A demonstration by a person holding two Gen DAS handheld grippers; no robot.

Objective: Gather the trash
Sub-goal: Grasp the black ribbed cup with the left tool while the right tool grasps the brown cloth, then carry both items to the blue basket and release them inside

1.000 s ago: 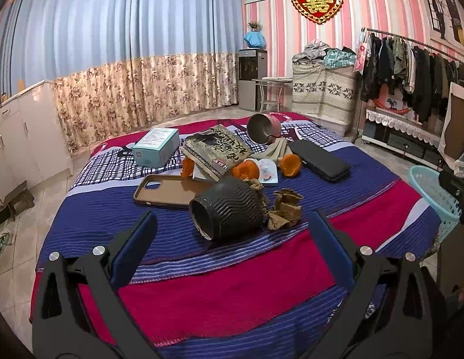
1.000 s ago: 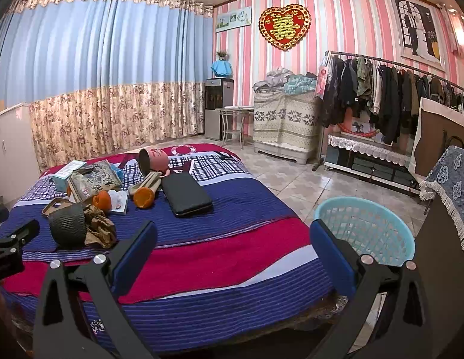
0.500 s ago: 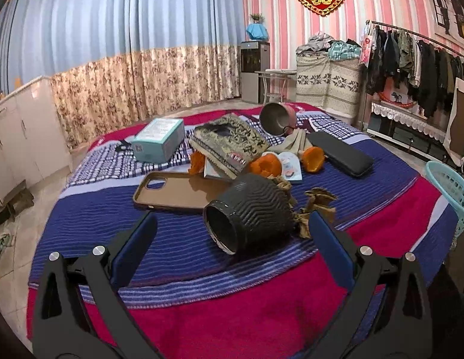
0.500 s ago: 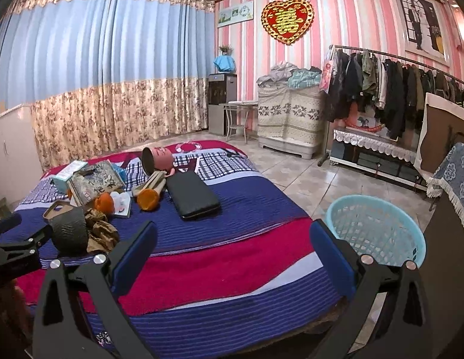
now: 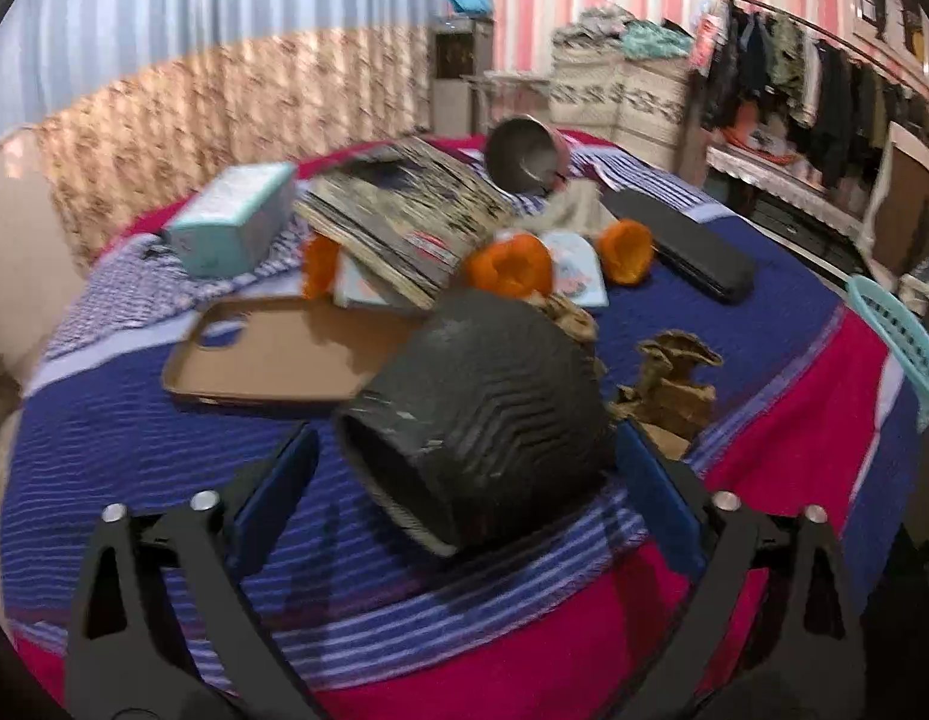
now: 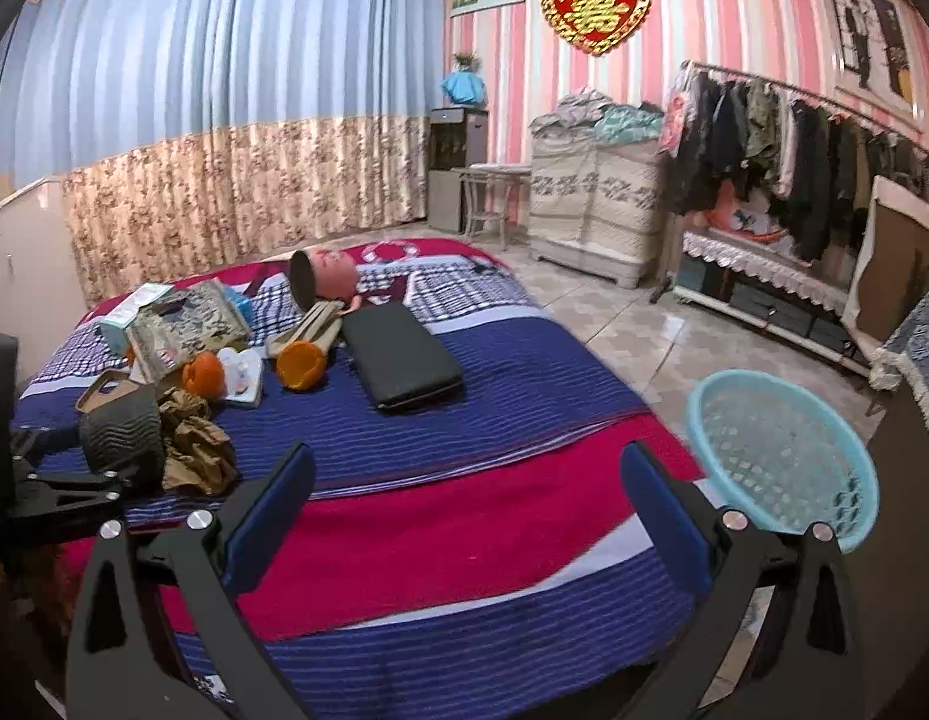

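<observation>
The bed [image 6: 440, 516] fills most of both views, its cover striped blue and red, and the clutter sits toward its left half as the right wrist camera shows it. Off the bed's right edge, on the floor, stands the basket [image 6: 782, 456], pale blue and upright. On the bed, a black case [image 6: 398, 357] lies near the middle, with a book [image 5: 398, 222] and a tan tray [image 5: 272, 354] further left, toward the bed's left edge. The dark ribbed cup [image 5: 482, 414] lies on its side near the bed's front edge, mouth toward the left camera, and crumpled brown paper [image 5: 668, 384] lies just beside it on the right (touching it, as far as the right view tells). Orange peel [image 5: 512, 267] lies behind the cup, near the book. The left claw [image 5: 464, 474] has its jaws spread on either side of the cup; they have just been closing a little, and the pads do not yet press on it (that picture is blurred). The right claw [image 6: 464, 504] hangs open over the red stripe at the bed's front edge, nothing between its jaws.
</observation>
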